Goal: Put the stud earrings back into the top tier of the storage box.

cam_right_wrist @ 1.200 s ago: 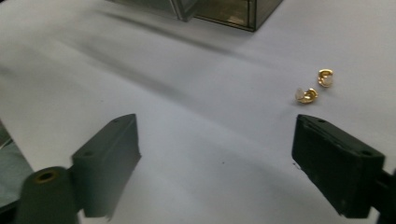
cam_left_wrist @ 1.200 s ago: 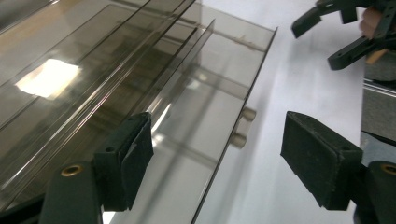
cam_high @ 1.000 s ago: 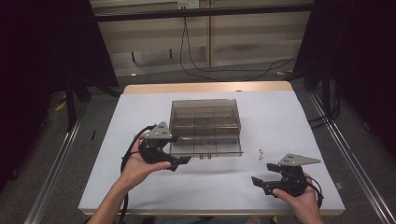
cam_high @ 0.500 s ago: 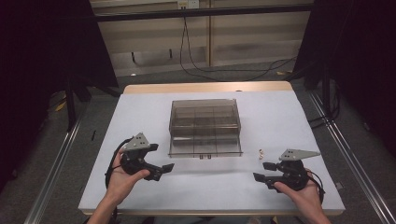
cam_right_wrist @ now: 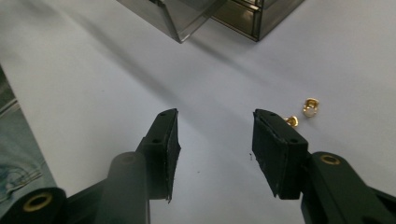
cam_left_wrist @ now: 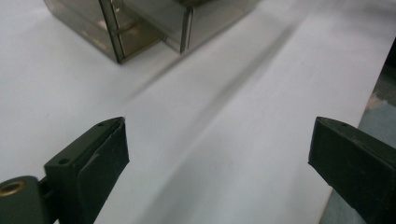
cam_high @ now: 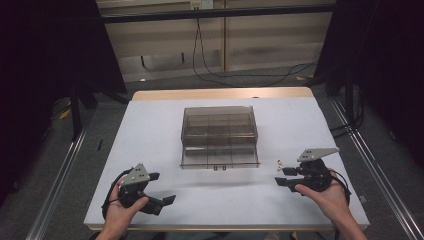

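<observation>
A clear smoky plastic box (cam_high: 220, 135) with several compartments stands mid-table, its flap lying open toward me. Two tiny gold pieces (cam_high: 279, 162) lie on the white table top right of its front corner. My left gripper (cam_high: 161, 189) hovers near the front left of the table, well clear of the box (cam_left_wrist: 154, 23); its jaws have just been opening and stand wide with nothing between them (cam_left_wrist: 219, 158). My right gripper (cam_high: 281, 176) sits just in front of the gold pieces (cam_right_wrist: 310, 106). Its jaws have just been closing, are half apart (cam_right_wrist: 215, 140) and hold nothing.
The white table top (cam_high: 150, 130) ends in a wooden strip at the far side. Metal rails run along both flanks, and cables lie on the floor beyond. The near edge is close under both hands.
My left hand has drawn back from the box's front left corner toward the near left of the table. The right gripper's jaws have narrowed.
</observation>
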Demonstrator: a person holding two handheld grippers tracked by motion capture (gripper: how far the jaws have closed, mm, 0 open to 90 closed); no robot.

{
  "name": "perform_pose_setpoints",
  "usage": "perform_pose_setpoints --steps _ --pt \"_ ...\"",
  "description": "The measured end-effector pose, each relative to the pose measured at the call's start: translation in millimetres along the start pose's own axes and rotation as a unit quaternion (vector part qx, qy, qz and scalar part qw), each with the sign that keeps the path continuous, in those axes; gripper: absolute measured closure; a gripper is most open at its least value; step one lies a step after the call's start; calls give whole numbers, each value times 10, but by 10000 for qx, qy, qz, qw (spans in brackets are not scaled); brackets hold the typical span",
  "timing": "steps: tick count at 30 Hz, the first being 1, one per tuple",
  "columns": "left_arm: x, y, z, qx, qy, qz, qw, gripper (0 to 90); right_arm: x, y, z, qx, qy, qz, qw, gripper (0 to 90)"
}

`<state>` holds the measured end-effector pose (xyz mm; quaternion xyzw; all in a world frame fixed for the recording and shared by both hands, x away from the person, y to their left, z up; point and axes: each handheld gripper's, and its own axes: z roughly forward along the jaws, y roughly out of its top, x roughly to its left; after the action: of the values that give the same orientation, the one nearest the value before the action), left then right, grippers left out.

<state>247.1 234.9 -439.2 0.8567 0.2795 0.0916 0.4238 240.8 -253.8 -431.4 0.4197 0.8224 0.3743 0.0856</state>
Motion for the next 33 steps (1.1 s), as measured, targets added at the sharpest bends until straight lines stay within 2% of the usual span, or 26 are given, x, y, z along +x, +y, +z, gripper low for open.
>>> perform_pose_setpoints --steps 2,3,4,5,6,7,11,12,14,15,16,18,20,21,22,24,27,28,29,30,32,33 --pt "0 -26 -16 -66 0 -17 10000 55 -15 40 21 158 11 -46 9999 541" --pt "10 -71 -42 -191 -14 -93 9998 57 -21 62 31 195 -11 -74 9998 546" --pt "10 -71 -42 -191 -14 -93 9998 60 -21 62 31 195 -11 -74 9998 546" --pt "9 -92 -49 -236 46 -132 9996 59 -45 108 45 331 -50 -58 9994 559" --pt "3 -112 -82 -256 125 -145 9995 62 -65 128 55 318 -30 -42 9995 575" --pt "3 -115 -112 -310 213 -64 9993 65 -87 150 56 374 -18 -39 9993 585" --pt "44 -135 -139 -379 213 -169 9989 61 -162 239 107 642 -27 -36 9979 641" --pt "47 -142 -129 -350 292 -168 9988 62 -181 262 118 717 -16 -29 9974 657" --pt "39 -139 -113 -361 193 -232 9989 62 -217 311 145 849 -57 -87 9963 668" --pt "26 -133 -113 -328 234 -180 9990 63 -236 336 150 954 -70 -96 9954 671" --pt "11 -133 -103 -352 145 -189 9991 63 -264 358 163 964 -53 -123 9953 670" --pt "4 -131 -100 -319 123 -163 9993 63 -283 381 171 1029 -49 -89 9946 662" --pt "-7 -131 -93 -296 124 -112 9994 65 -342 435 210 1244 -81 -166 9921 670" --pt "-11 -130 -94 -265 164 -115 9994 65 -342 435 210 1244 -81 -166 9921 670" --pt "-5 -132 -94 -285 156 -101 9994 66 -368 465 245 1416 -130 -203 9896 691" --pt "-3 -134 -103 -276 143 -134 9994 65 -381 489 283 1582 -117 -255 9870 707" --pt "-10 -135 -101 -281 128 -139 9994 67 -387 528 340 1886 -147 -391 9812 743" --pt "-21 -134 -98 -281 85 -175 9994 67 -387 528 340 1886 -147 -391 9812 743" --pt "-38 -131 -96 -251 35 -156 9996 67 -394 553 358 2037 -165 -441 9779 757" --pt "-52 -130 -93 -264 48 -123 9996 67 -404 561 362 2051 -132 -437 9777 765" --pt "-60 -120 -96 -228 80 -54 9997 66 -413 573 374 2231 -113 -463 9736 784" --pt "-60 -120 -96 -228 80 -54 9997 66 -413 573 374 2231 -113 -463 9736 784"
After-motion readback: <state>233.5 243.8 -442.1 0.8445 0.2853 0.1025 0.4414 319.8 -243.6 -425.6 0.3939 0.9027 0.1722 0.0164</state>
